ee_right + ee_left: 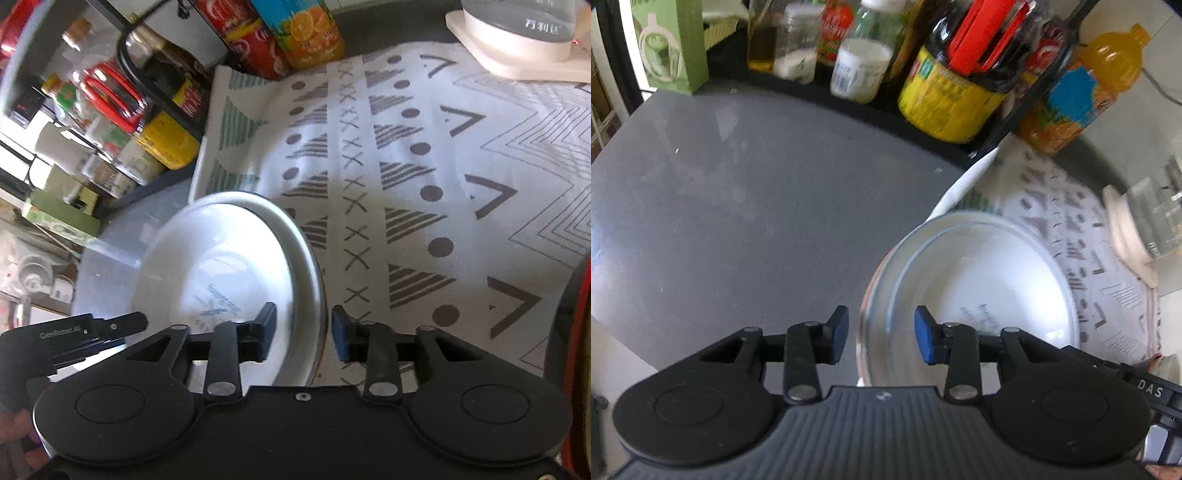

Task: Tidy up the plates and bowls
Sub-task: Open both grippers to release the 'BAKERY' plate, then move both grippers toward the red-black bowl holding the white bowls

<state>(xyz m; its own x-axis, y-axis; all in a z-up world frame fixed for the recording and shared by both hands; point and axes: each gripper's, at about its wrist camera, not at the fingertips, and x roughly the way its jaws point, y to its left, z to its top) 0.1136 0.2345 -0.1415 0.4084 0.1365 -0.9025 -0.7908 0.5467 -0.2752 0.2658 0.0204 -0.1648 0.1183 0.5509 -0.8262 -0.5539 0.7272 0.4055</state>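
A clear glass bowl (967, 295) sits inside a white dish with print at its bottom, at the left edge of a patterned cloth (1100, 258). My left gripper (881, 334) is open, its fingers standing either side of the bowl's near-left rim without closing on it. In the right wrist view the same bowl (229, 273) shows from the other side. My right gripper (304, 334) is open too, its fingers straddling the bowl's right rim. The tip of the left gripper (110, 325) shows at the bowl's left.
A black rack holds bottles and jars (945, 74) along the back of the grey counter (738, 206). An orange juice bottle (1082, 85) stands by the cloth. A kettle on a cream base (524, 33) stands at the cloth's far right. A red-rimmed object (576, 350) is at the right.
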